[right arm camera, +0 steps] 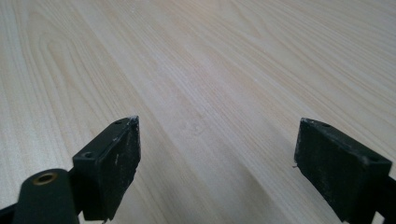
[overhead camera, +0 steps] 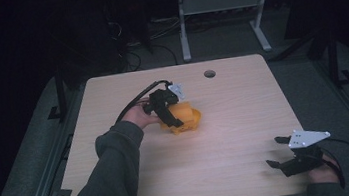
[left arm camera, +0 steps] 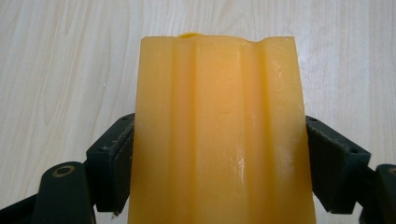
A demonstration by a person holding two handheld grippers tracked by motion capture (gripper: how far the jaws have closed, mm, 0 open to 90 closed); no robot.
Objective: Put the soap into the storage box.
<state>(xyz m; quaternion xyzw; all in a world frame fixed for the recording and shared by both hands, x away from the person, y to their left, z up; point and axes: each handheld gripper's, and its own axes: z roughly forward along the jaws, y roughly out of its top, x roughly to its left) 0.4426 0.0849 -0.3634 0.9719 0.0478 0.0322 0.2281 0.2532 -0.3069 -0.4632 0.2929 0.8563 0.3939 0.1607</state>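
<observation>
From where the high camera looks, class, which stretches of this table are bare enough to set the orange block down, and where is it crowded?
Bare wood runs between the orange block and the right tool, and along the table right of the cable hole. It is crowded only near the middle-left, where the left tool grips the block.

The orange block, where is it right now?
In the high view the orange block sits near the middle of the table, clamped in the left gripper, below the round hole.
</observation>
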